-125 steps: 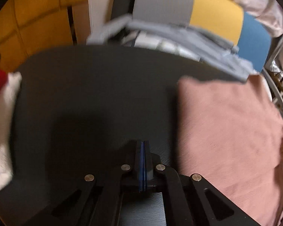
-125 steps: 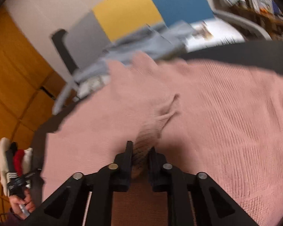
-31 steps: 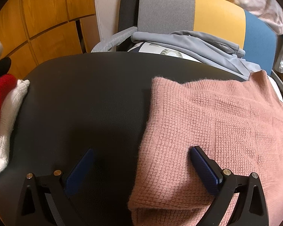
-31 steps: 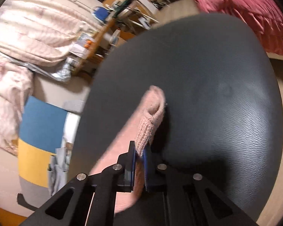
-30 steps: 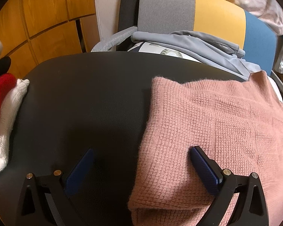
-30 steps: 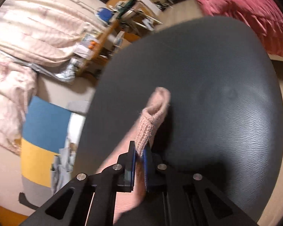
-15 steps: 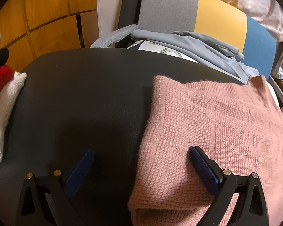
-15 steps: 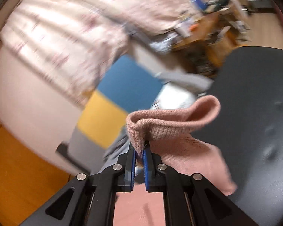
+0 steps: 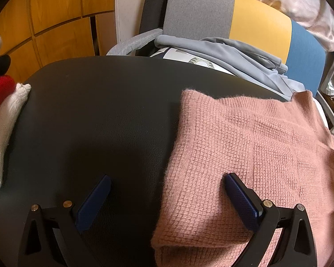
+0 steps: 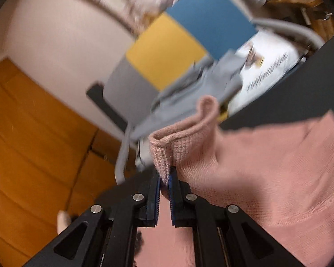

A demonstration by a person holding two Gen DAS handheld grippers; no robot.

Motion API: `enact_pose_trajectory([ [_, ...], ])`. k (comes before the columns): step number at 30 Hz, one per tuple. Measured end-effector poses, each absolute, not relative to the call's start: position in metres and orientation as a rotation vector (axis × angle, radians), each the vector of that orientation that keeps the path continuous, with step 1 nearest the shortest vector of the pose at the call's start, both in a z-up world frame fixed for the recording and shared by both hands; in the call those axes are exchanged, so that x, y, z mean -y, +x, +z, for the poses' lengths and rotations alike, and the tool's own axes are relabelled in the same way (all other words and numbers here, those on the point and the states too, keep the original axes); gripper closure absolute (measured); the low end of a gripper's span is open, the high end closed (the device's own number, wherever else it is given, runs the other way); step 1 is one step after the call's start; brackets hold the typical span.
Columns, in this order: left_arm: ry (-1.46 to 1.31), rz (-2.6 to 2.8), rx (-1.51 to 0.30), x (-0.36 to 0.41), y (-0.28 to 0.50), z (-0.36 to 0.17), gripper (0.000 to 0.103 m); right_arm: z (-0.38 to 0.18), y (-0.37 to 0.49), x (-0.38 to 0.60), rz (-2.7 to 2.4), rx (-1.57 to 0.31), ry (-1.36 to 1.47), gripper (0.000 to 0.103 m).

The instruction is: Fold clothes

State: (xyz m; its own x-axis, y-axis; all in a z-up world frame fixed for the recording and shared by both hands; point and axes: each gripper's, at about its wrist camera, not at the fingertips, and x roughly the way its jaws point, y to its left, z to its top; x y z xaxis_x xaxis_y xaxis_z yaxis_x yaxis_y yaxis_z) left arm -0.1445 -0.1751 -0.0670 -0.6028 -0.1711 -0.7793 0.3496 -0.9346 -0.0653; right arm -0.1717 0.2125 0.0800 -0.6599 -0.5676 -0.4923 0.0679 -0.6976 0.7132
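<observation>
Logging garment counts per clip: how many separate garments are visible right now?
3, possibly more: the pink sweater on the black table, a grey garment on the chair behind, a red-and-white knit pile at the left edge, maybe several pieces.

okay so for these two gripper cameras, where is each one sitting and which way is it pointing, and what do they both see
Left wrist: on the left gripper, low over the black table, facing the chair; its open fingers straddle the pink sweater's edge.
Right wrist: on the right gripper, tilted, facing the chair; its fingers pinch a raised sweater fold.
Shared: sweater, chair, grey garment, table.
</observation>
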Motion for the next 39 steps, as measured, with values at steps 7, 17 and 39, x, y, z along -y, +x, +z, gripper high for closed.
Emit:
enact_pose_trajectory([
  [7,1.214,-2.559,-0.315,0.176,-0.144,-0.066,0.0,0.005,-0.141,-0.149,-2.402,0.547,1.213,0.076],
  [17,1.322,-2.67,-0.649,0.156,-0.143,-0.035,0.002,-0.015,-0.069,-0.273,-2.843,0.425,1.187,0.081],
  [39,1.549,-2.836,-0.196,-0.005,-0.212,-0.012,0.091,-0.036,-0.085,-0.37,-2.92,0.653,1.339,0.098],
])
